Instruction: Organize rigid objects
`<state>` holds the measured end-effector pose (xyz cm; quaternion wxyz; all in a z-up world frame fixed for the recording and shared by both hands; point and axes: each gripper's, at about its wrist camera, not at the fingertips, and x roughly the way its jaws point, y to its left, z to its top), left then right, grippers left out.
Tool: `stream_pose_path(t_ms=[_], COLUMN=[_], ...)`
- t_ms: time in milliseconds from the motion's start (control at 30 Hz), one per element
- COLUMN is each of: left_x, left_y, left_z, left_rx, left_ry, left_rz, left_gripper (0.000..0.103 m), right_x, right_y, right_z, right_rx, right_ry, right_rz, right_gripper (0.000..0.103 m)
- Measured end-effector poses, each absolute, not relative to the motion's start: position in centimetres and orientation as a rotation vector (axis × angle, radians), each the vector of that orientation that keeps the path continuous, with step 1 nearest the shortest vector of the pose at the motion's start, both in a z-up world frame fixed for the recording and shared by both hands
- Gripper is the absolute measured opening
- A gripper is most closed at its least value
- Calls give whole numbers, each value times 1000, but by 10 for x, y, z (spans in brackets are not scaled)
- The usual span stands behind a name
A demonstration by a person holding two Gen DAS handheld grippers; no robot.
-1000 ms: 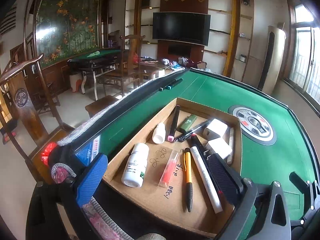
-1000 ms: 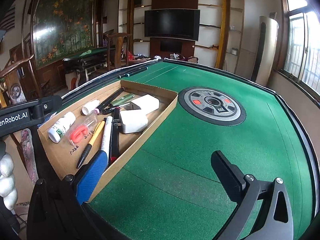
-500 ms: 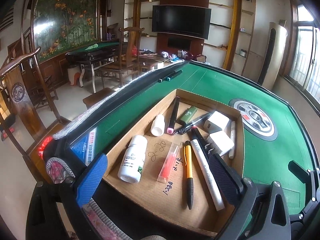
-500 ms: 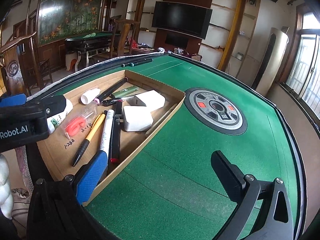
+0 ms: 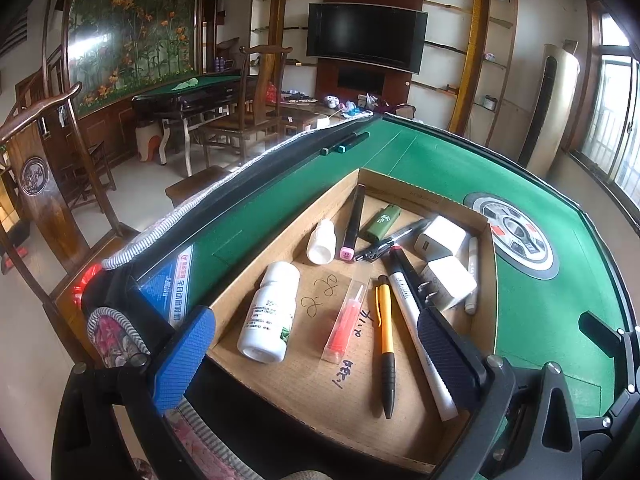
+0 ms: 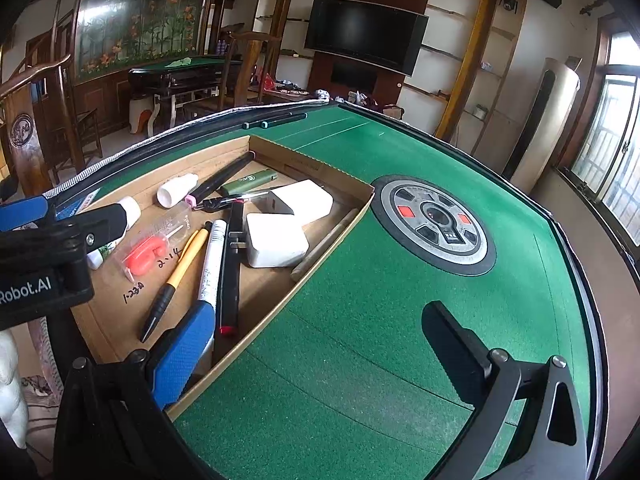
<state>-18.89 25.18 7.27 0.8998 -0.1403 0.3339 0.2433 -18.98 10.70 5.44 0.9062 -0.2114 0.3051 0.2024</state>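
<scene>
A shallow cardboard tray (image 5: 280, 248) lies on the green felt table (image 5: 532, 320). It holds a white pill bottle (image 5: 266, 316), a small white bottle (image 5: 322, 240), a black marker with a pink end (image 5: 354, 220), a green lighter (image 5: 380, 222), two white chargers (image 5: 450, 282), a white marker (image 5: 416, 320), a yellow pen (image 5: 386, 344) and a red piece in a clear packet (image 5: 346, 320). My left gripper (image 5: 316, 356) is open over the tray's near end, holding nothing. My right gripper (image 6: 320, 354) is open above the felt beside the tray's right wall (image 6: 320, 248).
Two teal-capped markers (image 5: 344, 144) lie by the table's far left rim. A round grey control panel (image 6: 436, 224) sits mid-table. The left gripper's body (image 6: 52, 256) juts in over the tray's left side. Wooden chairs and another table stand beyond the left edge.
Both grippers have shifted slightly forward toward the tray, which now looks larger in both views. The left gripper reaches further over the tray. The items in the tray have not moved.
</scene>
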Motion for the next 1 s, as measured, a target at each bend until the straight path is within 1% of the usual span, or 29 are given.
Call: stream_pose_path(t_ms=[1000], left_x=[-189], left_y=[258], left_z=[66], left_rx=[-325], left_ry=[721], left_rz=[491], left_gripper=[102], right_x=[-190], right_y=[114], right_z=[50], right_rx=[-446], right_ry=[645], right_rz=[417], right_gripper=[103])
